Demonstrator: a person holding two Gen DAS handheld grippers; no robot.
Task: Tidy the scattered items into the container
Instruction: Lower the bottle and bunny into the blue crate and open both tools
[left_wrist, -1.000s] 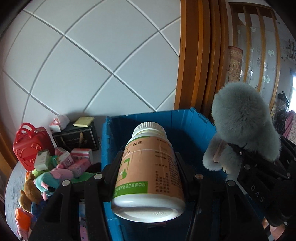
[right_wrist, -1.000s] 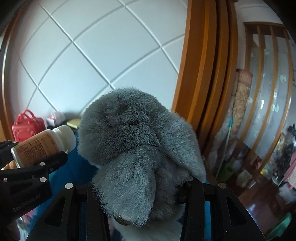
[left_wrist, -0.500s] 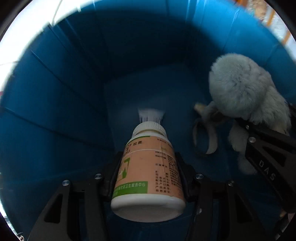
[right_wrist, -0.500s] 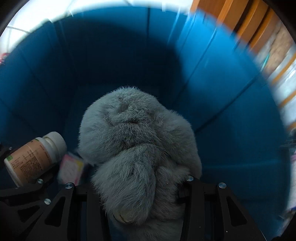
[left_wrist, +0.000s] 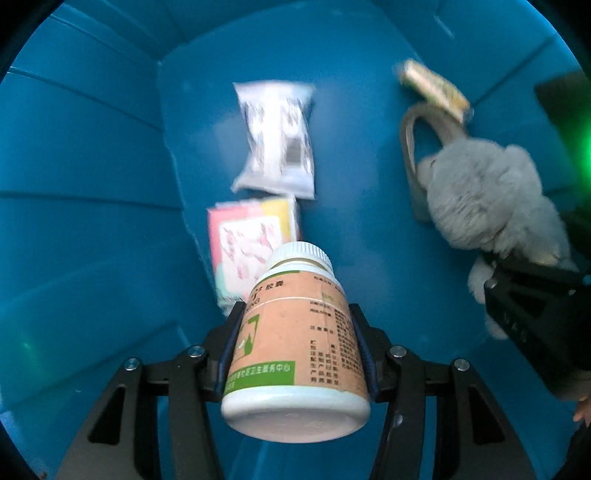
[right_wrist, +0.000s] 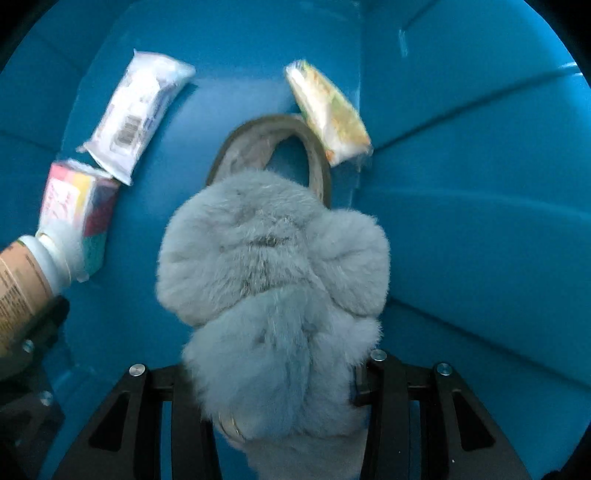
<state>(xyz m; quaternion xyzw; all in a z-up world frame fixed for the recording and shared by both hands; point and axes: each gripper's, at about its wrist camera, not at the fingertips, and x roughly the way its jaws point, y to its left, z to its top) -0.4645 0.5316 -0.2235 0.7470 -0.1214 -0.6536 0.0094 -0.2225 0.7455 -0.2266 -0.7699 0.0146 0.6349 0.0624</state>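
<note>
We've 3 packets down in the blue bin; left gripper clamps the bottle, right gripper clamps the grey plush, both unreleased.

You have tipped both tools downward and lowered them into the blue container; its floor now fills your view, showing a white packet, pink box and yellow packet.

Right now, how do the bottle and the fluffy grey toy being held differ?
The bottle is hard and smooth with a printed label; the grey toy is soft and furry. The left gripper clamps the bottle; the right gripper clamps the toy. Both hang inside the blue bin.
</note>
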